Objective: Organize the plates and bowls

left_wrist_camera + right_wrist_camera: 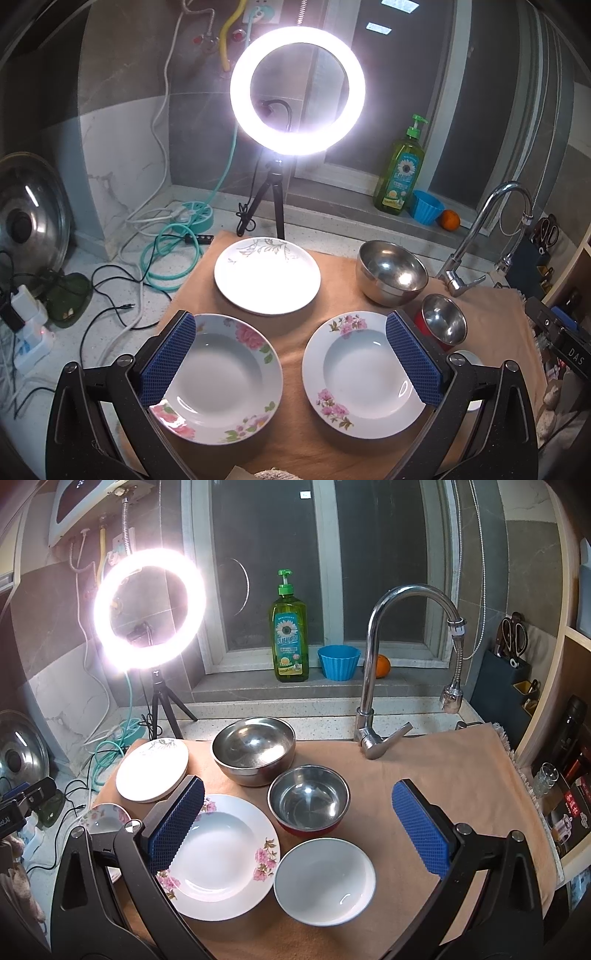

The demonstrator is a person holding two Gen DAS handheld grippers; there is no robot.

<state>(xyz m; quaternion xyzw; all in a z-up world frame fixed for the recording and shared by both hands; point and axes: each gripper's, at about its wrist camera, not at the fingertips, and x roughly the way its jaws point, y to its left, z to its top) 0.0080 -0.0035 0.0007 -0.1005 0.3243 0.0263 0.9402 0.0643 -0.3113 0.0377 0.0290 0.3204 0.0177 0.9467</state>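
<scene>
On a tan mat (332,280) lie two deep floral plates (225,380) (364,373) side by side, with a flatter leaf-patterned plate (266,275) behind them. A large steel bowl (390,272) and a smaller red-sided steel bowl (443,319) stand at the right. My left gripper (291,358) hovers open above the two floral plates, holding nothing. In the right wrist view my right gripper (299,827) is open over the small steel bowl (309,799) and a plain white bowl (325,882), beside a floral plate (221,856). The large steel bowl (254,749) and leaf plate (152,770) sit behind.
A lit ring light on a tripod (297,90) stands behind the mat. A faucet (373,701) rises at the right of the bowls. A soap bottle (290,635), blue cup (338,661) and orange (382,665) sit on the sill. Cables (162,254) and a pot lid (26,218) lie left.
</scene>
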